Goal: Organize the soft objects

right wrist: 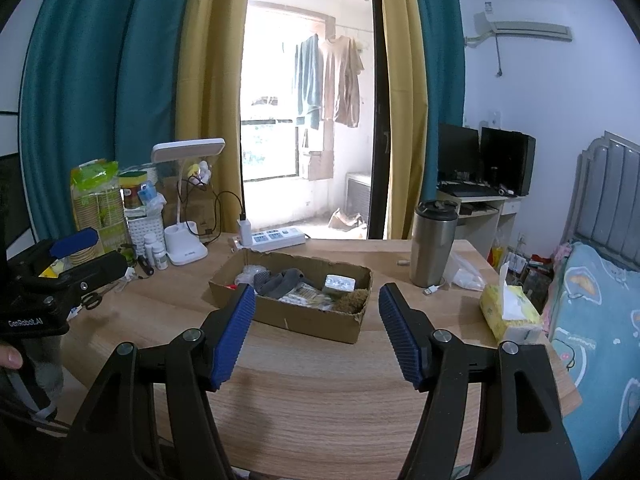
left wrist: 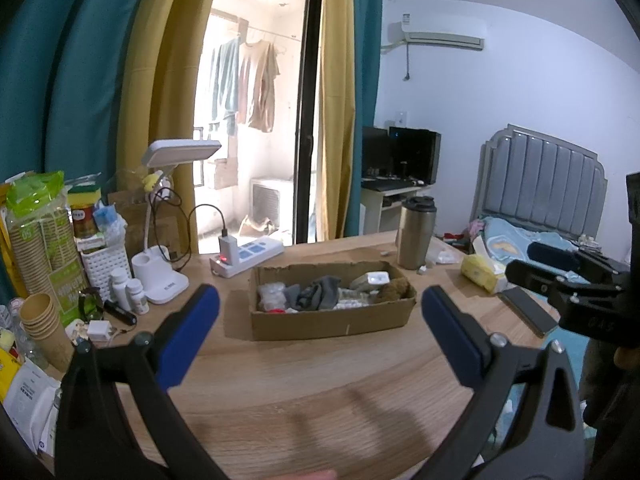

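A shallow cardboard box [left wrist: 332, 322] [right wrist: 312, 320] sits mid-table. It holds a grey sock [left wrist: 320, 292] [right wrist: 280, 280], a brown furry thing [left wrist: 394, 290] [right wrist: 352, 302], clear plastic packets [left wrist: 272, 294] and a white pack [right wrist: 340, 283]. My left gripper [left wrist: 320, 308] is open and empty, held above the table short of the box. My right gripper [right wrist: 316, 300] is open and empty too, short of the box's near edge. Each gripper shows at the edge of the other's view.
A steel tumbler [left wrist: 414, 232] [right wrist: 434, 244], a yellow tissue pack [left wrist: 482, 270] [right wrist: 510, 312] and a phone [left wrist: 528, 312] lie right. A power strip [left wrist: 250, 256], a desk lamp [left wrist: 168, 216], bottles, paper cups [left wrist: 40, 320] and scissors [right wrist: 94, 300] crowd the left. A bed [right wrist: 592, 320] is right.
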A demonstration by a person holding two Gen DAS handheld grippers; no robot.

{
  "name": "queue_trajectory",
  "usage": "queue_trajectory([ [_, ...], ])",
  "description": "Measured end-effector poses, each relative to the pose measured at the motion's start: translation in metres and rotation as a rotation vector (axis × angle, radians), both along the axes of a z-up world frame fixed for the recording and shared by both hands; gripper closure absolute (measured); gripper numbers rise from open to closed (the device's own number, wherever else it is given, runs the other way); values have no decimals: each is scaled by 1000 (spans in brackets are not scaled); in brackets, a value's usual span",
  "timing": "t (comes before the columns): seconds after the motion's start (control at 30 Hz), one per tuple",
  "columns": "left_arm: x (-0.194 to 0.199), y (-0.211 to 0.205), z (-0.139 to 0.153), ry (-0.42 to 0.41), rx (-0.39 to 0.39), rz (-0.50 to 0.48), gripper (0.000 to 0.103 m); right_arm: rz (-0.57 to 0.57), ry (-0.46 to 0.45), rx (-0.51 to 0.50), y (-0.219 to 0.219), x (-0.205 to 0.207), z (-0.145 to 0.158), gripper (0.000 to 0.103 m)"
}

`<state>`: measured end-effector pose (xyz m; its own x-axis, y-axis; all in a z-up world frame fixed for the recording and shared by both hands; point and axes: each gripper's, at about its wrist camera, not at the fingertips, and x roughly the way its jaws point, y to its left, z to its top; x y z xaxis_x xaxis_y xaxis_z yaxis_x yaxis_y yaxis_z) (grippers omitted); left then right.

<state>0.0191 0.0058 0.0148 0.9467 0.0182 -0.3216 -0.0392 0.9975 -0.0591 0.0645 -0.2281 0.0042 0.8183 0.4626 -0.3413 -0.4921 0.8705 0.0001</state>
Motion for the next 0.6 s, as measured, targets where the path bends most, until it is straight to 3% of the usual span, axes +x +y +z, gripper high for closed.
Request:
queue_trajectory([
  [0.6,0,-3,-1,1,-2,-2,1,0,1,0,0,0,-1,35],
])
